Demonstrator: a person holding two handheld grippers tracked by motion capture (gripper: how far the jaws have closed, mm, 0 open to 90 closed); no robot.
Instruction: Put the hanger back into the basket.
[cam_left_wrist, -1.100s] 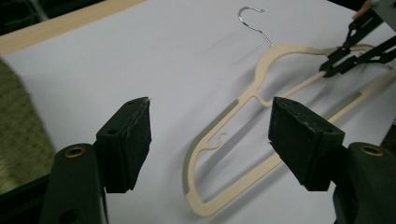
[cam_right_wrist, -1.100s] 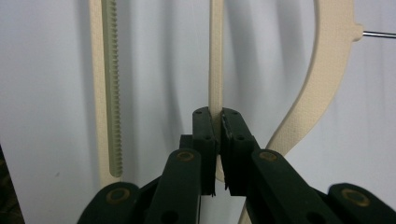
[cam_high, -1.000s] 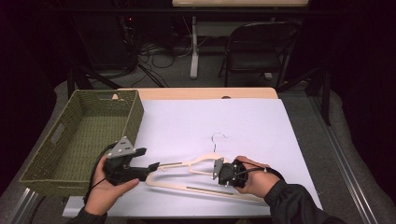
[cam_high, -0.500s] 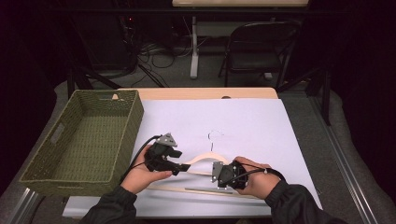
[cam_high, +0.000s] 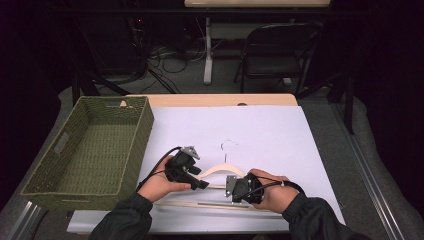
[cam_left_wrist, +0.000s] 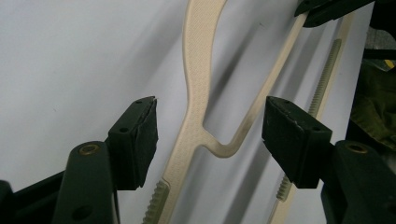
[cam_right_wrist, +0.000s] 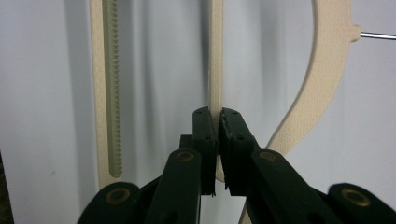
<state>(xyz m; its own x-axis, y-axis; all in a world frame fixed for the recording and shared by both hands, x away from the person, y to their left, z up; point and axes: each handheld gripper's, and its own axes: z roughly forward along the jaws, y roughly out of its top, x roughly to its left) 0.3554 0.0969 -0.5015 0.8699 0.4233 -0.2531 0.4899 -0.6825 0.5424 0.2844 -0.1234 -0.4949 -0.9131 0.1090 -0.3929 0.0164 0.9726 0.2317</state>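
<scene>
A cream hanger with a thin wire hook lies flat on the white sheet, near the front edge. My right gripper is shut on the hanger's thin inner bar, both pads pressed on it. My left gripper sits over the hanger's left shoulder. In the left gripper view the jaws straddle the notched shoulder; they have just been closing a little, but stand open with both pads clear of the hanger.
A green woven basket stands on the table's left side, close to my left forearm. The white sheet covers the table. A folding chair and cables sit on the floor beyond the far edge.
My left hand has moved right and down, from beside the basket to the hanger's left shoulder. The right gripper and the hanger have stayed put.
</scene>
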